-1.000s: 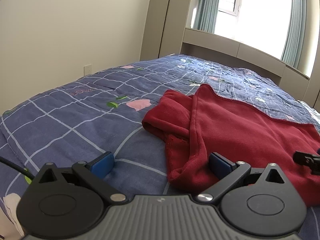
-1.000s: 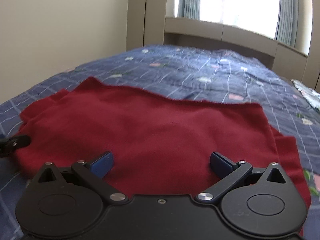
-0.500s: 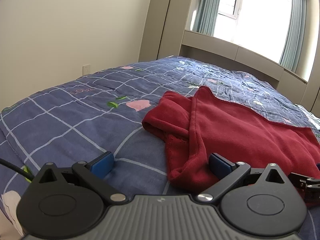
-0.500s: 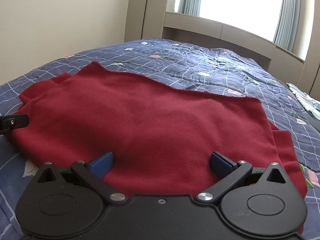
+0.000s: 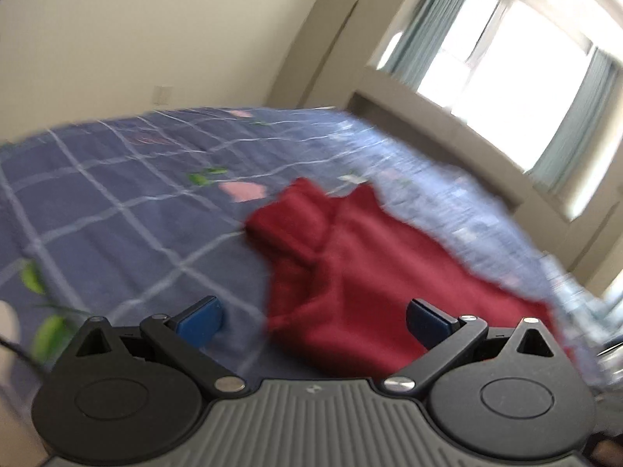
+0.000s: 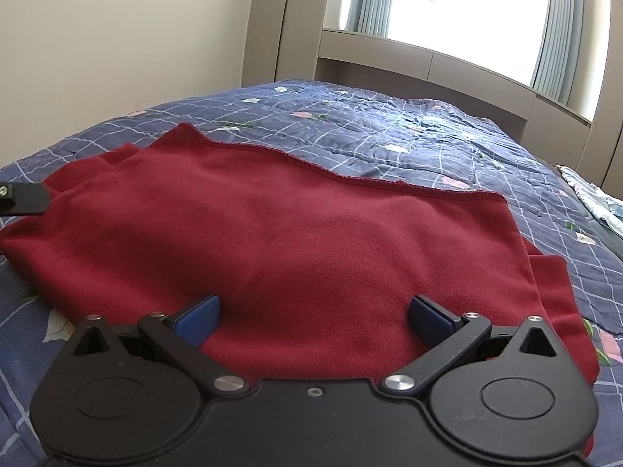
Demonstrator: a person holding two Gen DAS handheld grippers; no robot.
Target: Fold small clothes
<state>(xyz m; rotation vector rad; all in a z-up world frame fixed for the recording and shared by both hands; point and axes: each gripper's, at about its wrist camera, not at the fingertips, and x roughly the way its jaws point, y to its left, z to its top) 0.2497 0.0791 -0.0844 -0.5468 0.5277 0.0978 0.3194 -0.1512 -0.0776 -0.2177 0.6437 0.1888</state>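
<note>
A dark red garment (image 6: 296, 233) lies spread flat on the bed, its hemmed edge towards the window. My right gripper (image 6: 313, 313) hovers open just above its near edge, nothing between the blue pads. In the left wrist view, which is blurred, the same red garment (image 5: 350, 272) shows with a bunched sleeve at its left end. My left gripper (image 5: 313, 317) is open over the garment's near left corner and holds nothing. A black part of the left gripper (image 6: 23, 198) shows at the left edge of the right wrist view, by the sleeve.
The bed carries a blue checked quilt (image 6: 409, 132) with flower prints. A light patterned cloth (image 6: 595, 198) lies at the bed's far right. A beige wall (image 5: 155, 31) stands to the left, and a window with curtains (image 6: 447, 4) behind the headboard shelf.
The left wrist camera has swung and tilted, blurring its view, and the garment has shifted right in it. The right gripper has risen a little, showing more of the garment. Both stay open.
</note>
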